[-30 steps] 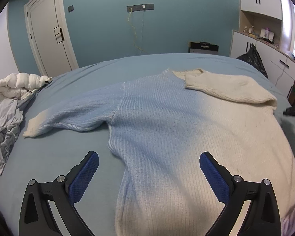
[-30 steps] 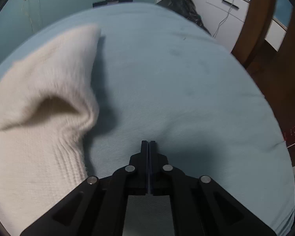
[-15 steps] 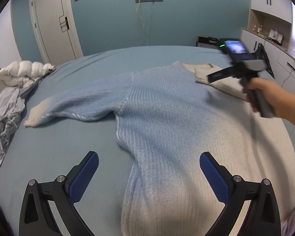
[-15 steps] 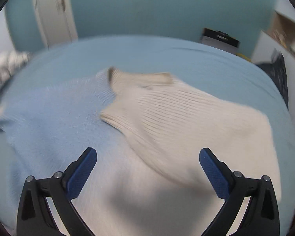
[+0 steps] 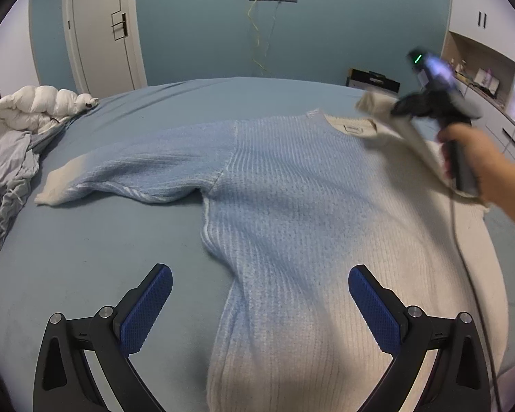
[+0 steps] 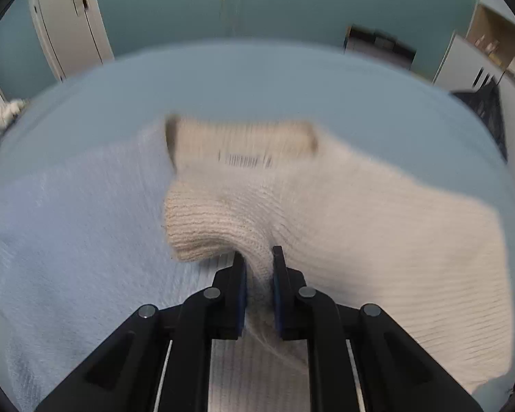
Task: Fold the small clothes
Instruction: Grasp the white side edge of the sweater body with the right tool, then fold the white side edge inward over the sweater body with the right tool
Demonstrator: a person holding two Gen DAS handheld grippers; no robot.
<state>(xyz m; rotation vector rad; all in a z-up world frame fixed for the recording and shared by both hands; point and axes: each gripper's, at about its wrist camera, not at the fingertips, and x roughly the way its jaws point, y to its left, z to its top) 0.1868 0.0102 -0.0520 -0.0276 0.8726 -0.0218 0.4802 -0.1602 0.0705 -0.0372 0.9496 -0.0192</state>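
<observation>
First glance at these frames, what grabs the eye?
A big blue-to-cream knit sweater spread flat across the blue bed, one sleeve stretched out to the left. At the right, the right gripper has just closed on the cream sleeve, pinching its cuff end. The left gripper hangs open above the sweater's near edge.

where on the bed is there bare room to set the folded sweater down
Bare bed lies left of the sweater, below its spread sleeve, and beyond its collar. Crowded: the clothes pile at the left edge.
</observation>
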